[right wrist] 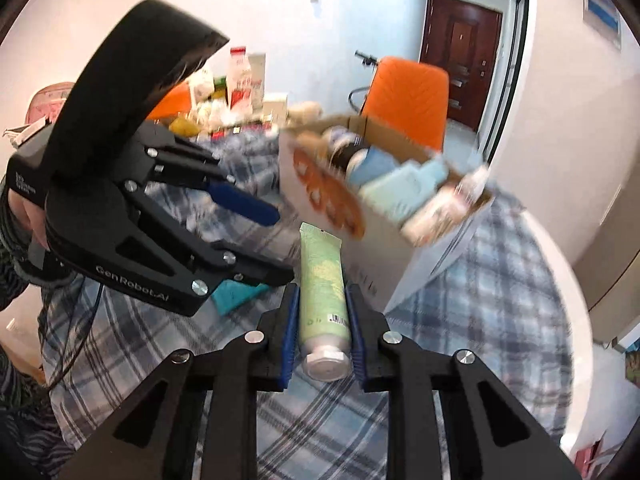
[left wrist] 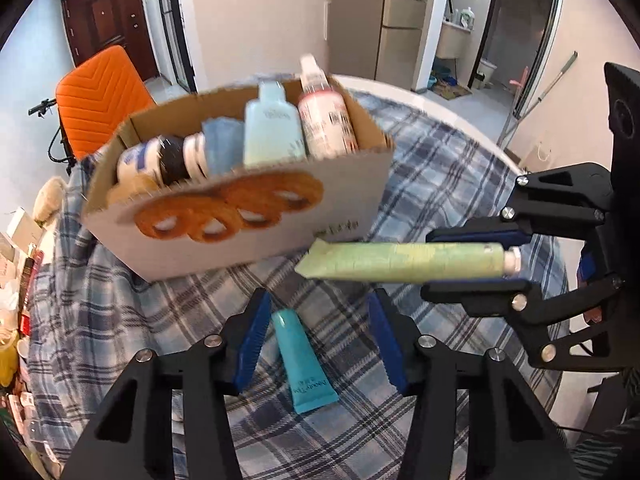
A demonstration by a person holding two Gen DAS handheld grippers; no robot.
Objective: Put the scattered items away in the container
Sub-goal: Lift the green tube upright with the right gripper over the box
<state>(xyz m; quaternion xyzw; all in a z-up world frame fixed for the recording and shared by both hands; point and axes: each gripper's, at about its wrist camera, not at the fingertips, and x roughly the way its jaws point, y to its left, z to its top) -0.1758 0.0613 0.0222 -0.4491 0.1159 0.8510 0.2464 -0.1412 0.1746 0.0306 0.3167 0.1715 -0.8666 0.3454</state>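
A cardboard box (left wrist: 352, 200) printed with pretzels stands on the plaid cloth (left wrist: 440, 152). It holds several bottles and tubes, among them a pale blue tube (left wrist: 272, 128) and a white-pink bottle (left wrist: 326, 116). My right gripper (left wrist: 430, 263) is shut on a pale green tube (left wrist: 392, 266) near its cap, and holds it in the air beside the box's front right corner. A teal tube (left wrist: 304, 364) lies on the cloth between the blue pads (left wrist: 252, 344) of my left gripper (left wrist: 318, 296), which do not touch it. In the right wrist view, the right gripper (right wrist: 322, 292) clamps the green tube (right wrist: 320, 256). The left gripper (right wrist: 280, 244) hangs over the teal tube (right wrist: 236, 296).
An orange chair (left wrist: 100, 92) stands behind the box. Cartons and packets (right wrist: 240, 80) crowd the cloth's far left side. The round table's white edge (left wrist: 460, 116) curves along the right. A person's hand (right wrist: 24, 216) holds the left gripper's handle.
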